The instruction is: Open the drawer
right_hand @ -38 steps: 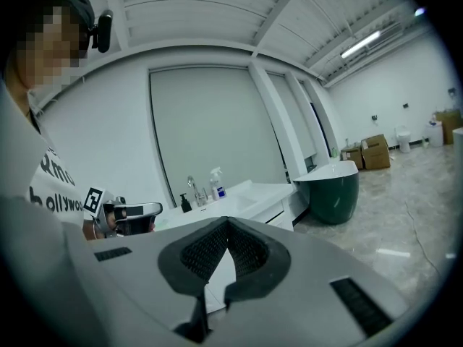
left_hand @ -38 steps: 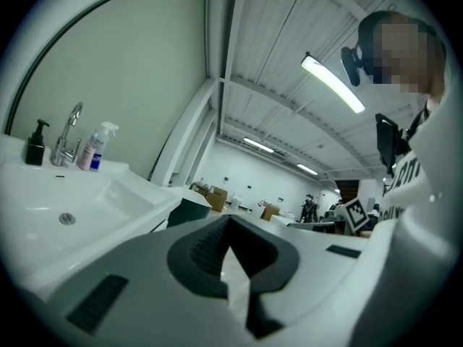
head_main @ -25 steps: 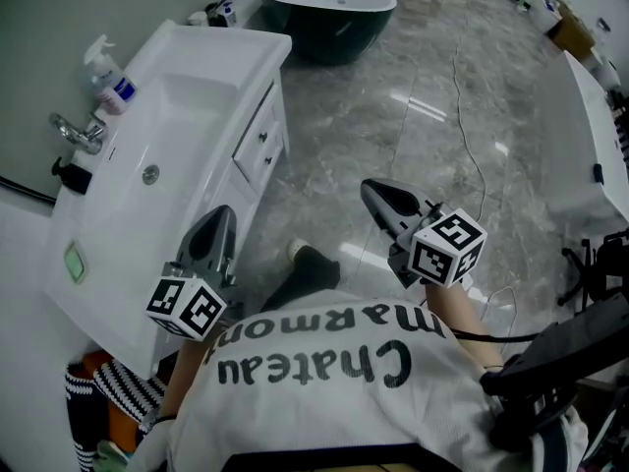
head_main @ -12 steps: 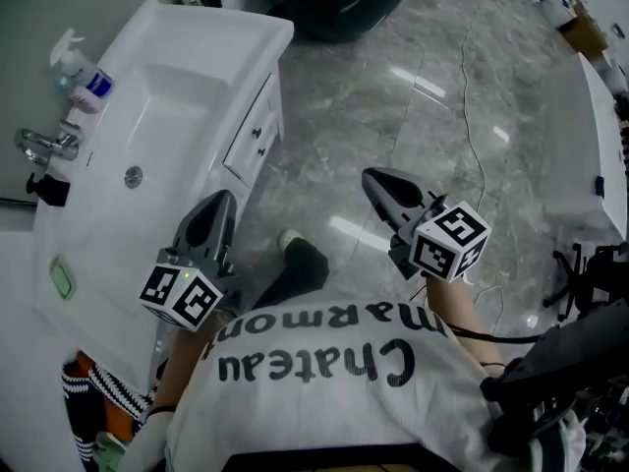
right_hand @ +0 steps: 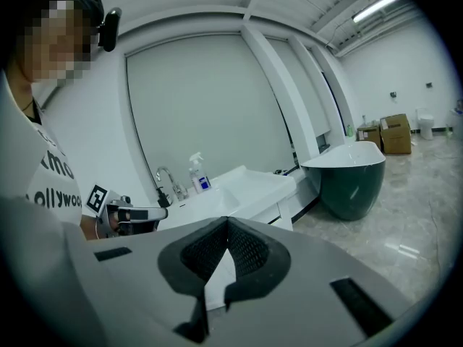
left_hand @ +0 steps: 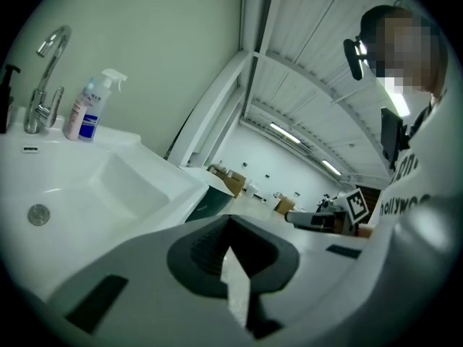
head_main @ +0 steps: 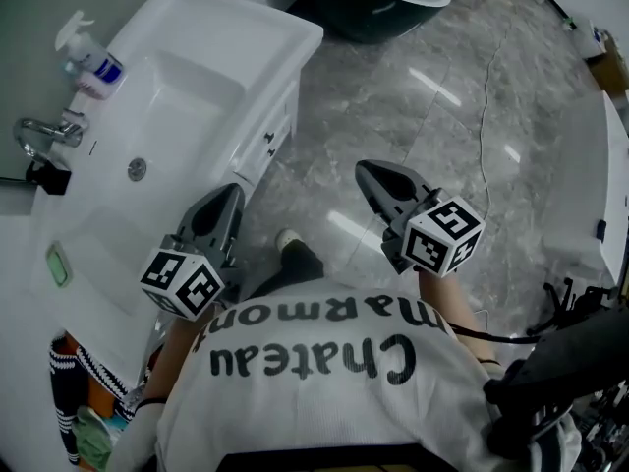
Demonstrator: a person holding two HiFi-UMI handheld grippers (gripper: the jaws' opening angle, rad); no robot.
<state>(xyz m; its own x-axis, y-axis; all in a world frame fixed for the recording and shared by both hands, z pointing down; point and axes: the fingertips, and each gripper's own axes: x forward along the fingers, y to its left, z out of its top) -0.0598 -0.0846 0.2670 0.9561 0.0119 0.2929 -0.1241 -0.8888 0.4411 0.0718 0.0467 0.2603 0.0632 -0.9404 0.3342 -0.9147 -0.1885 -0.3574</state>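
A grey marble floor (head_main: 413,126) fills most of the head view, with a thin cable (head_main: 484,116) trailing across it. Along the left stands a white sink cabinet (head_main: 211,42), its top surface holding a sunken basin with a round drain (head_main: 138,168). A dark green bathtub (head_main: 378,13) sits beyond the cabinet's far end.

The person's white printed shirt (head_main: 314,362) takes up the lower part of the view, and one shoe (head_main: 290,241) shows on the floor between the two arms.

The left claw (head_main: 228,197) is held in the air just off the cabinet's front edge, its jaws closed together with nothing between them. The right claw (head_main: 366,170) hangs over open floor, well apart from the cabinet, its jaws likewise pressed together and empty.

The drawer (head_main: 275,136) is in the cabinet's front face, below the basin, marked by small dark knobs. It sits flush with the front, shut, and neither claw touches it.

At the back of the surface stand a chrome tap (head_main: 44,131) and, beside it, a spray bottle (head_main: 88,62) with a blue label. A small green block (head_main: 59,264) lies on the near end.
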